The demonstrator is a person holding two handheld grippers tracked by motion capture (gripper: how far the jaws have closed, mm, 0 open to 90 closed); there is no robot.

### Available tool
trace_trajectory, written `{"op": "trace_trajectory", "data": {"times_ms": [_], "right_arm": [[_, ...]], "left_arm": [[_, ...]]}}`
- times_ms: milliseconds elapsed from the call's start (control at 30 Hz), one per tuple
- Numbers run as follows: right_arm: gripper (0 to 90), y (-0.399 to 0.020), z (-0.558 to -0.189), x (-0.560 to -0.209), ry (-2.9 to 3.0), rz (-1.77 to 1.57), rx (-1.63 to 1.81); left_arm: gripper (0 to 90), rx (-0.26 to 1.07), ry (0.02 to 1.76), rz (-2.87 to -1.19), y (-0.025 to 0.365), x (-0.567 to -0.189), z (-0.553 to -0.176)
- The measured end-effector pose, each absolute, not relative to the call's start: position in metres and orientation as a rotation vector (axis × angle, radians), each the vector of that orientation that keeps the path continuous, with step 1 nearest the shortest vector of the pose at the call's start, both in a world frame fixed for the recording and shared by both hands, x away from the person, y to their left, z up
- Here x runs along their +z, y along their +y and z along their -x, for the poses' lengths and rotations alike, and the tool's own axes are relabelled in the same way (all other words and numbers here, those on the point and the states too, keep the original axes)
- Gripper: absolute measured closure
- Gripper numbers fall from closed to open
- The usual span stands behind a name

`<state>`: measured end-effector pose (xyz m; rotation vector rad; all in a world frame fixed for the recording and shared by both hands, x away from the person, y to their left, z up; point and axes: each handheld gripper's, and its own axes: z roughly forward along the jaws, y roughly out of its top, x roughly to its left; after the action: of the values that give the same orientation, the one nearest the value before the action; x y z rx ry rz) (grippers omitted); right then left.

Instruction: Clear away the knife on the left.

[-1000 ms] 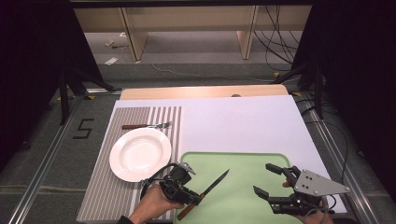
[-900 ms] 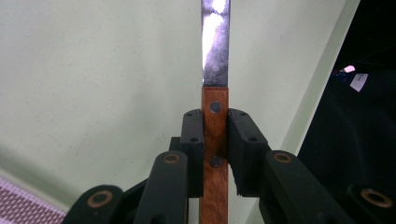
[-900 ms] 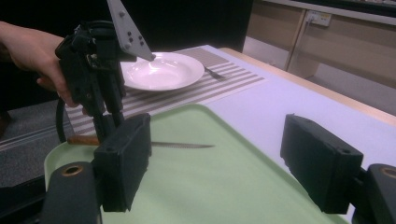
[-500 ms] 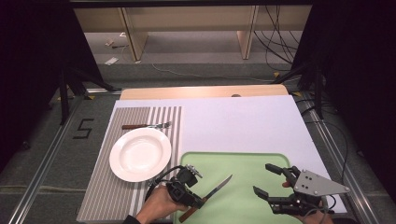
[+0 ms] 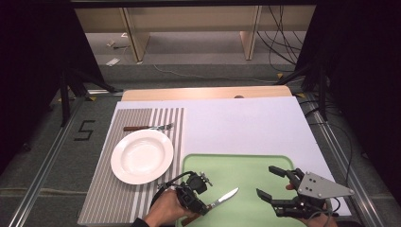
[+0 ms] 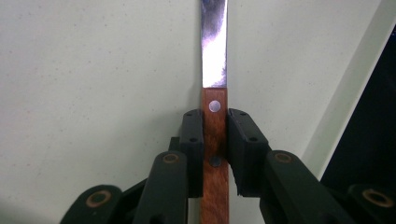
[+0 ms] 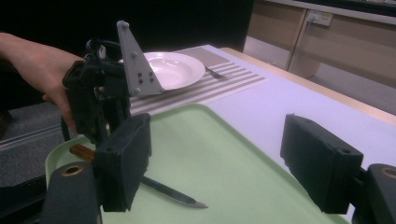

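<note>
place: lab-style recording rig, not a home
table (image 5: 246,123): white board, framed by metal rails (image 5: 42,170)
floor: taped number 5 (image 5: 84,130) left of the table
beyond the table: loose cables (image 5: 283,42), bare wooden shelving (image 5: 189,23)

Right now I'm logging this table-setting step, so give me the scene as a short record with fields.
left gripper: jaws shut on the knife, gripping its wooden handle
knife blade: over the green tray
right gripper: jaws open, holding nothing, above the tray
plate: on the striped mat
fork: on the mat, beyond the plate
</note>
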<state>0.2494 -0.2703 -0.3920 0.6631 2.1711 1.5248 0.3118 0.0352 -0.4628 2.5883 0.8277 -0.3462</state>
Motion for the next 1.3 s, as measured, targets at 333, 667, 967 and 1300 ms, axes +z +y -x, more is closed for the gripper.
{"op": "trace_trajectory", "data": {"times_ms": [333,667,967,1300], "right_arm": [[25.8,-0.27,-0.249,-0.392,2.172,-0.663,1.524],[25.8,-0.27,-0.249,-0.392,2.173,-0.661,1.523],[25.8,-0.27,-0.249,-0.392,2.171,-0.66,1.525],[25.8,-0.27,-0.249,-0.392,2.176,-0.656,1.524]], "left_arm": [[47.5,-0.19,0.662,-2.534,0.029,-0.452,-0.304],[47.7,-0.124,0.608,-2.538,0.019,-0.449,-0.294],[74.6,-0.053,0.477,-2.614,0.003,-0.451,-0.284],[87.2,-0.063,0.448,-2.675,-0.001,-0.457,-0.286]]}}
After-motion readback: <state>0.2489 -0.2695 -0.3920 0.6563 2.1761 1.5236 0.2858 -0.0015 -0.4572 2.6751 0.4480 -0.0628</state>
